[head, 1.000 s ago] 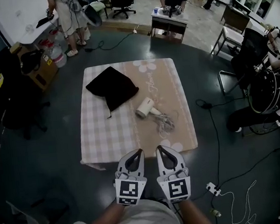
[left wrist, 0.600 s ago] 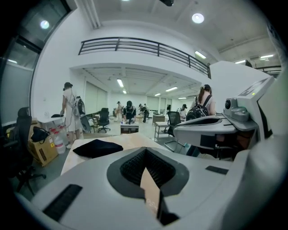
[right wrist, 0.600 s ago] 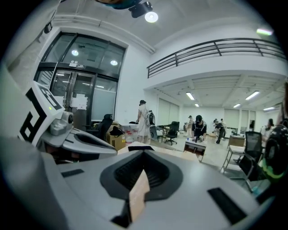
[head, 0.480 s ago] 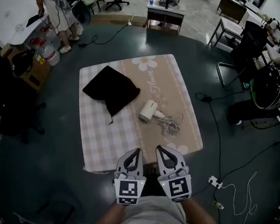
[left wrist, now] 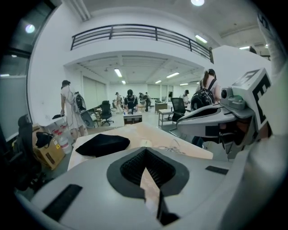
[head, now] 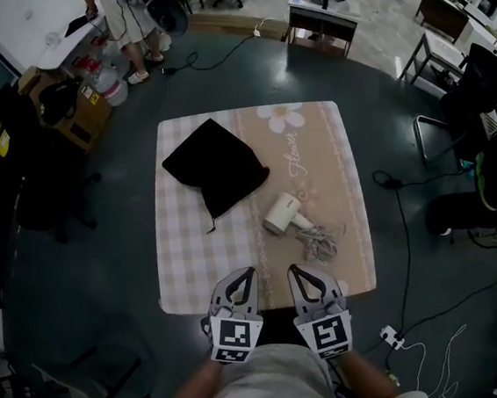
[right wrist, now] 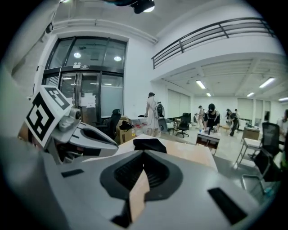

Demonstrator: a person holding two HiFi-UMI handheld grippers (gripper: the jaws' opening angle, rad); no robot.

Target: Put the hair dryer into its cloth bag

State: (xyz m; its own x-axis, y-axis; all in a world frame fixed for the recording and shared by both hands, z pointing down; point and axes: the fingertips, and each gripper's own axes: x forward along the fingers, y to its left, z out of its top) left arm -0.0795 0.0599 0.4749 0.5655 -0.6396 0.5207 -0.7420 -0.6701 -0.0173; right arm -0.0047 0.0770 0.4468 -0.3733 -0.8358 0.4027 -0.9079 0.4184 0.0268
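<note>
We hold left claw (head: 237, 279) and right claw (head: 302, 274) closed, empty, at the near edge of the tabletop (head: 193, 261), likely staging the reach. Hair dryer (head: 281, 214) lies near the cloth bag (head: 216, 163), not yet inside.

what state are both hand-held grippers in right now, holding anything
left hand-held gripper: closed, holding nothing
right hand-held gripper: closed, holding nothing
</note>
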